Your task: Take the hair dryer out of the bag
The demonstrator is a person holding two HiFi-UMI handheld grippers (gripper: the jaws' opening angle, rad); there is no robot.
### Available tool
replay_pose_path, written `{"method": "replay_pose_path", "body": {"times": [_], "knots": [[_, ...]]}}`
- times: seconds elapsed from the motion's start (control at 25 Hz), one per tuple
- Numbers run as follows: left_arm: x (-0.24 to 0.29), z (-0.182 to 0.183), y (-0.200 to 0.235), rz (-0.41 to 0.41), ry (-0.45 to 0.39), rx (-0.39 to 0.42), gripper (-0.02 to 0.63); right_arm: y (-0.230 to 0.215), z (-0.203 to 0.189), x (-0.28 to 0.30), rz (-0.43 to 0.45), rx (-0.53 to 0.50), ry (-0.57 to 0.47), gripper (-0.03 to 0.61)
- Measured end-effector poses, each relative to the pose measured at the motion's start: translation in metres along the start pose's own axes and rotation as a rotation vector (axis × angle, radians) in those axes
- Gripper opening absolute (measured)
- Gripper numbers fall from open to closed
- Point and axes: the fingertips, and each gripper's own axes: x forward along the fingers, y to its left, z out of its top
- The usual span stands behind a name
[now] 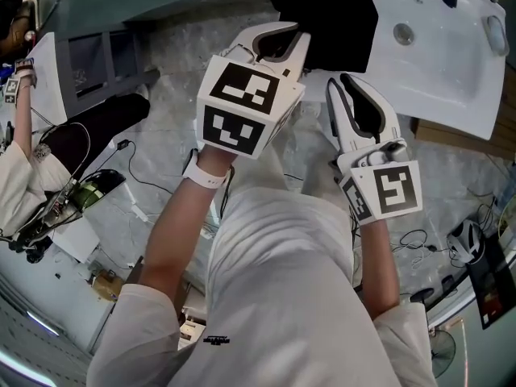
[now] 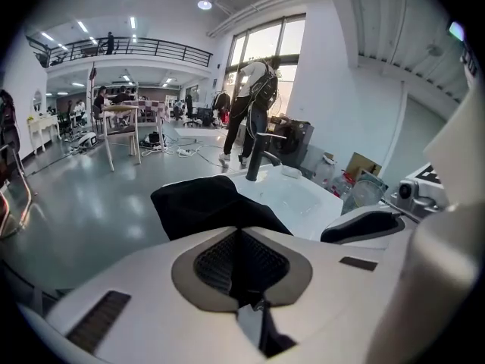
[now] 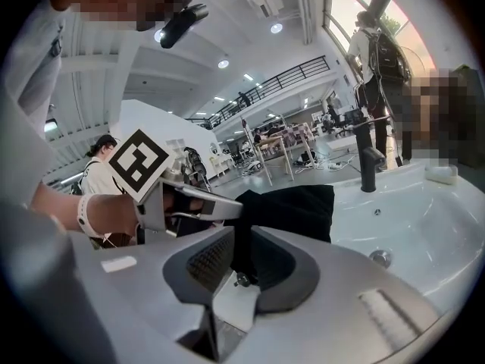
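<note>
Flooring [image 1: 161, 147] of grey, mottled, faintly glossy concrete was seen beneath everything. Above it a white basin [image 1: 451, 79] was set, smooth and glazed, rectangular with rounded corners, with a round metal drain [image 1: 403, 33] in its bowl and a straight black tap [image 3: 369, 169] on its rim. A black bag [image 1: 322, 14] of soft, matte cloth was draped over the basin's near corner, slack and creased, partly on the rim and partly hanging off it. The hair dryer was not to be made out in any view, so its place could not be told.

The left gripper [image 1: 278, 40], a white moulded shell with dark ribbed pads and a cube of black-and-white square markers, was held at the bag's edge. Its jaws were closed together, with a thin dark fold of the bag's cloth pinched between the pads. The right gripper [image 1: 348, 83], of the same make, was held just beside it. Its jaws stood a little apart; a strip of the bag's cloth hung in the gap and was not seen to be squeezed. A small metal fitting [image 3: 241, 280] was seen at the lower end of that strip.
</note>
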Motion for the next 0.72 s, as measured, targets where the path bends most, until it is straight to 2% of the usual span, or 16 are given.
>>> {"method": "replay_pose_path", "body": {"times": [0.12,0.4,0.52,0.72], "knots": [[0.000,0.010,0.003,-0.002,-0.006,0.023,0.017,0.003,-0.007,0.012,0.011,-0.022,0.049,0.143],[0.000,0.020,0.015,0.012,-0.009,0.060,0.017,-0.002,-0.020,0.035,0.017,0.007,0.141,0.221],[0.002,0.024,0.020,0.023,-0.010,0.079,0.017,-0.001,-0.025,0.045,0.031,0.004,0.167,0.233],[0.005,0.027,0.025,0.034,0.001,0.115,0.017,-0.015,-0.026,0.060,0.002,0.034,0.162,0.241]]}}
